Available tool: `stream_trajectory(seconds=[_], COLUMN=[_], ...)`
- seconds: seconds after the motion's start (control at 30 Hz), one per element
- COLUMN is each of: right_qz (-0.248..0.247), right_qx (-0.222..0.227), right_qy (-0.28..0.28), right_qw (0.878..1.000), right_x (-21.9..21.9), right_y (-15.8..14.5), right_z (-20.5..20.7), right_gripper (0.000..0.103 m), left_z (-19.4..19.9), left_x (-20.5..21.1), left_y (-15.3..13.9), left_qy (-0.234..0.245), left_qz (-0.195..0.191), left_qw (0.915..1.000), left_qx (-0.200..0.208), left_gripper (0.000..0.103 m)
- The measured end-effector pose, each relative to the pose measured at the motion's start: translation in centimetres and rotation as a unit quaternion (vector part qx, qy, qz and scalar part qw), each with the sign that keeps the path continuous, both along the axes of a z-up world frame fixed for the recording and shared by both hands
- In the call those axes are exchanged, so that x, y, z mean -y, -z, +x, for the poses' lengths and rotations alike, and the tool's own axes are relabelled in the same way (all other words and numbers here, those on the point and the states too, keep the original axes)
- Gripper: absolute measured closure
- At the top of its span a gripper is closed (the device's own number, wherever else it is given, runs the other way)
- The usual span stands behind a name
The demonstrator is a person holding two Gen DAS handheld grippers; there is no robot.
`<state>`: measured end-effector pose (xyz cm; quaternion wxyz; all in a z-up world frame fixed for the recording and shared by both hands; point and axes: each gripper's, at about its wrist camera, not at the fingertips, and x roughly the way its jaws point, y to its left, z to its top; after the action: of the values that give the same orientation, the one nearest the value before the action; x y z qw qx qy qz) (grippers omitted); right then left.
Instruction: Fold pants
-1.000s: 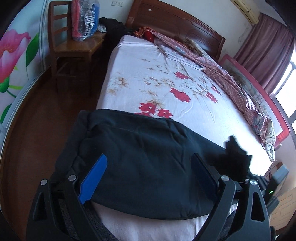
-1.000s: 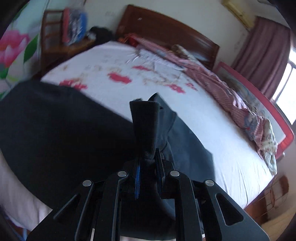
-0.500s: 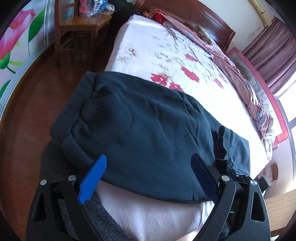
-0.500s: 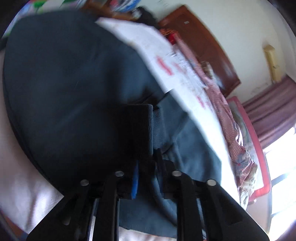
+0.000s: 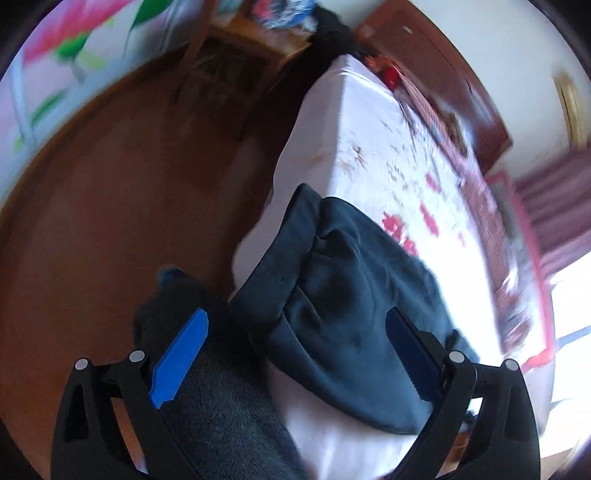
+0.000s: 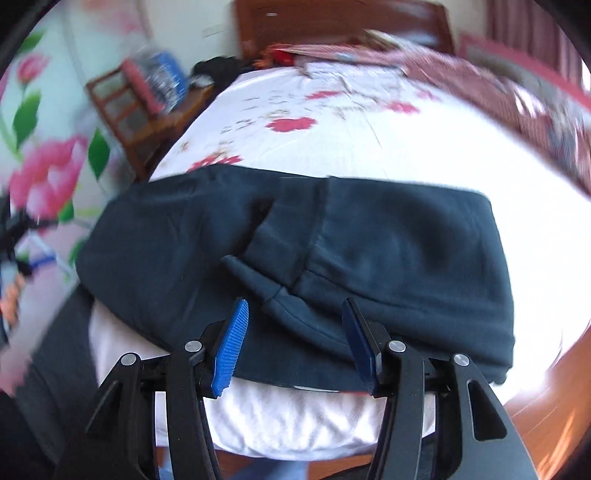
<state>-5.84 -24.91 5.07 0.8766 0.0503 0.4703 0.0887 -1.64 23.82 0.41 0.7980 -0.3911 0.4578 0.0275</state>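
1. dark navy pants (image 6: 388,251) lay folded across the near end of a bed (image 6: 332,122), on a white sheet printed with red flowers.
2. in the right wrist view, a ribbed cuff (image 6: 255,277) of the pants rested on top of the folded layers, pointing toward the camera.
3. the right gripper (image 6: 293,332) hovered just in front of that cuff with its jaws spread apart and nothing between the blue pads.
4. the left gripper (image 5: 295,354) was spread wide and held nothing; it hung over the left corner of the bed, where the pants (image 5: 343,306) reached the mattress edge.
5. below the left gripper, a leg in dark grey trousers (image 5: 207,387) stood on the brown wooden floor (image 5: 110,221).
6. a wooden chair (image 6: 136,110) stood beside the bed near a flower-painted wall (image 6: 44,173), and a wooden headboard (image 6: 332,18) closed the far end. both views were blurred.
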Motion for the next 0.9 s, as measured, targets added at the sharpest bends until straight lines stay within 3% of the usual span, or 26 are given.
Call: stream_trajectory(seconds=[0.07,0.13,0.2,0.27,0.33,0.47,0.53,0.67,0.73,0.83,0.9], right_qz=[0.013,0.023,0.028,0.024,0.023,0.024,0.033,0.032,0.028,0.035,0.034], right_qx=[-0.002,-0.002,0.000,0.004,0.011,0.027,0.027,0.023,0.019,0.013,0.005], right_qy=[0.022,0.035,0.035,0.030,0.023,0.014,0.010,-0.002,-0.009,-0.007,-0.003], right_qw=[1.000,0.999,0.999,0.999,0.999,0.999,0.999,0.999,0.999,0.999,0.999], right_x=[0.5,0.7,0.8,0.5,0.0,-0.8,-1.3,-1.9,-2.1,-2.1,-1.9], right_y=[-0.3,-0.7,-1.2,-1.9,-2.6,-4.2,-4.6,-4.8,-4.7,-4.1,-3.5], right_z=[-0.2,-0.2,0.4,1.4,2.1,2.8,3.1,3.4,3.4,3.3,3.3], right_gripper=[0.051,0.051,0.051,0.051,0.051,0.051,0.051,0.051,0.051,0.051,0.051], left_z=[-0.8,-1.2,-1.2,-0.8,0.1,2.1,2.1,2.9,2.6,1.9,2.2], left_x=[-1.2,-1.1,0.0,1.4,2.8,4.1,4.0,4.3,4.5,4.2,4.1], left_y=[1.9,4.4,6.8,8.5,8.9,10.6,12.4,12.5,12.6,12.8,12.1], left_qy=[-0.034,-0.055,-0.063,-0.068,-0.058,-0.073,-0.102,-0.143,-0.157,-0.149,-0.135], left_qz=[-0.085,-0.166,-0.229,-0.265,-0.253,-0.272,-0.267,-0.228,-0.202,-0.187,-0.171], left_qw=[0.9958,0.9847,0.9712,0.9617,0.9656,0.9596,0.9579,0.9631,0.9666,0.9708,0.9757], left_qx=[0.003,0.002,-0.006,-0.020,-0.009,0.003,-0.031,0.012,0.010,0.015,0.024], left_gripper=[0.005,0.005,0.005,0.005,0.005,0.002,0.002,0.004,0.033,0.061,0.071])
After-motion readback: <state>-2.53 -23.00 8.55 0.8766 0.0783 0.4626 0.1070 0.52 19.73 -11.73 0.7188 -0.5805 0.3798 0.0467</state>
